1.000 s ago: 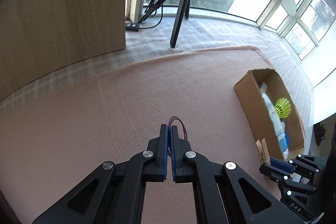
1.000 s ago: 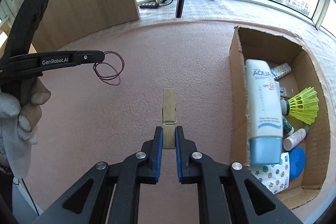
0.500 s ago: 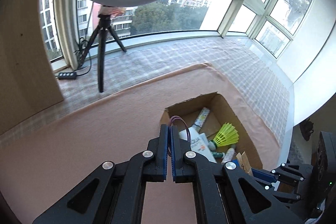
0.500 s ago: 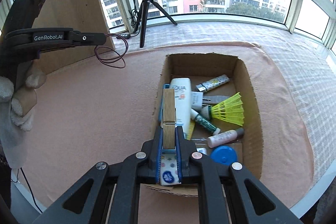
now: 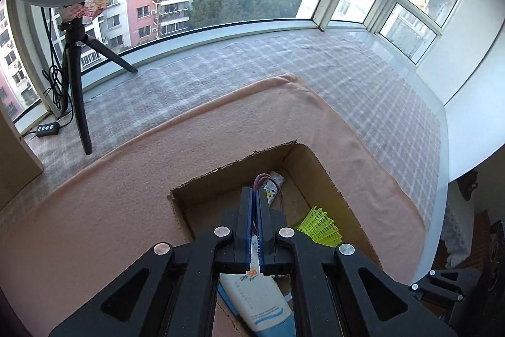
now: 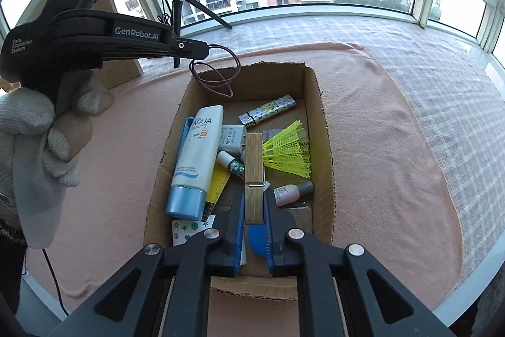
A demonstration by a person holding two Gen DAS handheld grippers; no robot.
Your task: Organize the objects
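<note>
The left gripper (image 6: 202,48) comes first, at the left of the right wrist view, held in a white-gloved hand (image 6: 34,141). Its jaws are pinched fully together on a thin purple elastic loop (image 6: 217,75), which dangles from the tips over the far left corner of the cardboard box (image 6: 315,90). To drop it well, the tips should be carried a little further in over the box floor before the jaws part — the loop is light and springy, and released at the rim it could catch on the cardboard edge or slide out onto the pink blanket (image 6: 394,147).

Further right, the right gripper (image 6: 254,207) has its jaws narrowly set, clamped on the lower end of a wooden clothespin (image 6: 254,160) that stands up along the fingers above the middle of the box. Below it lie the sunscreen tube (image 6: 197,153), a yellow shuttlecock (image 6: 288,149), a small pink bottle (image 6: 292,190) and a blue cap (image 6: 255,237). The box is crowded, so the clothespin is best let go over a gap — probably the bare patch between the shuttlecock and the right wall — from low down, so it does not bounce off the tube. Neither item is in the box yet; both hang above it.
</note>
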